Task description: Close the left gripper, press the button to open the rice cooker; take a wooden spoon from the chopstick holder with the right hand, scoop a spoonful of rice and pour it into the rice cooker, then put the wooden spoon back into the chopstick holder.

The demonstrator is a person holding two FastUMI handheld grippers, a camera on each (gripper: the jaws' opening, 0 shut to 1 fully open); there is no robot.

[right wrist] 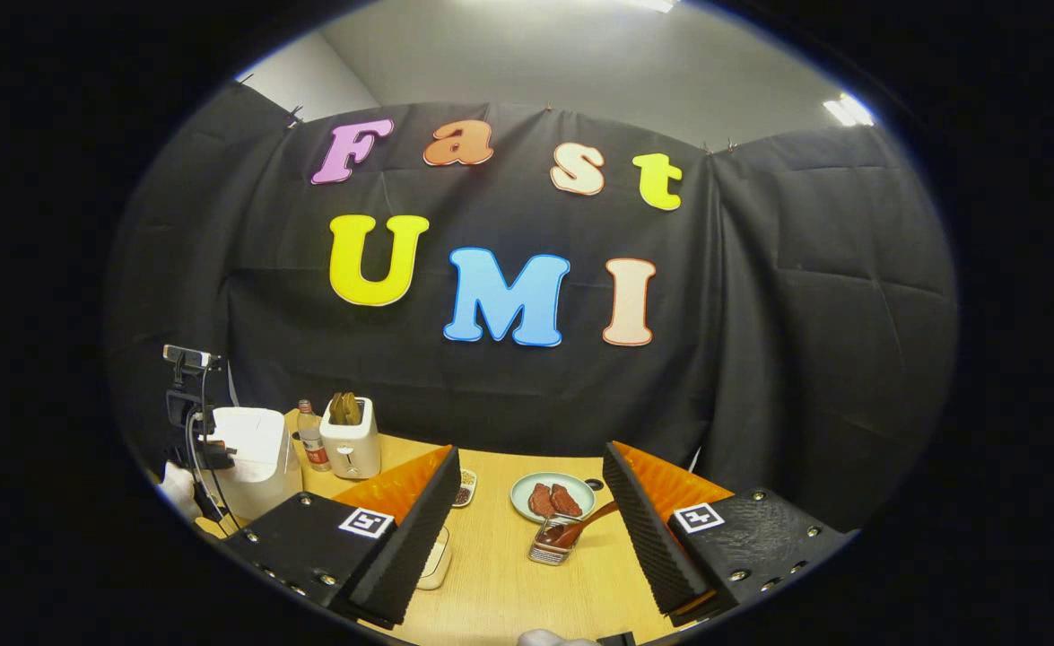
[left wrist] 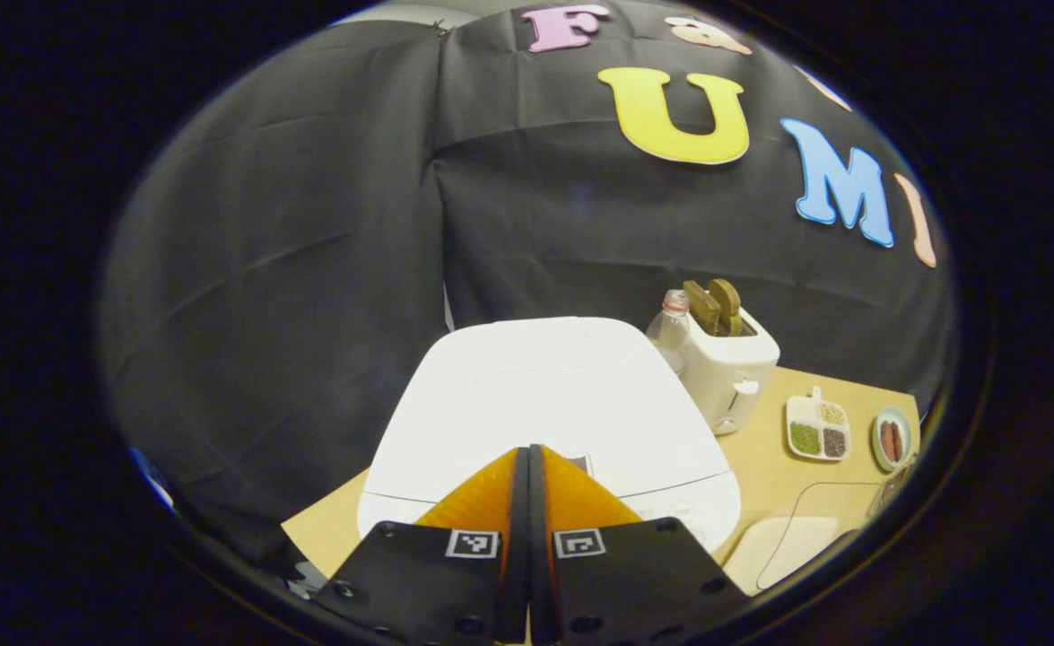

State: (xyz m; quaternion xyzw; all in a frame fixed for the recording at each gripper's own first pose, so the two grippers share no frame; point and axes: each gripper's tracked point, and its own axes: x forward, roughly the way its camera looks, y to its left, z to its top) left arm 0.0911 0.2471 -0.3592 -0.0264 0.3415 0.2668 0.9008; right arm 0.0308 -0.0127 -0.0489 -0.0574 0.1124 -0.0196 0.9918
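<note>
Left gripper point(left wrist: 528, 458) sat jaws together over the rice cooker point(left wrist: 544, 404), lower centre; right gripper point(right wrist: 531, 502) gaped apart, wooden spoon point(right wrist: 585, 525) handle angled upper right.

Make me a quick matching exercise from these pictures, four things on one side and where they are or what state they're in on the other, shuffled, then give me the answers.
Things:
1. left tongs
2. right tongs
3. rice cooker
4. toaster

States or places:
A. lid down, right under closed tongs
B. open, nothing between the fingers
C. holds two brown slices, stands beside a bottle
D. shut, fingers pressed together

Pairs: 1-D, 2-B, 3-A, 4-C
</note>
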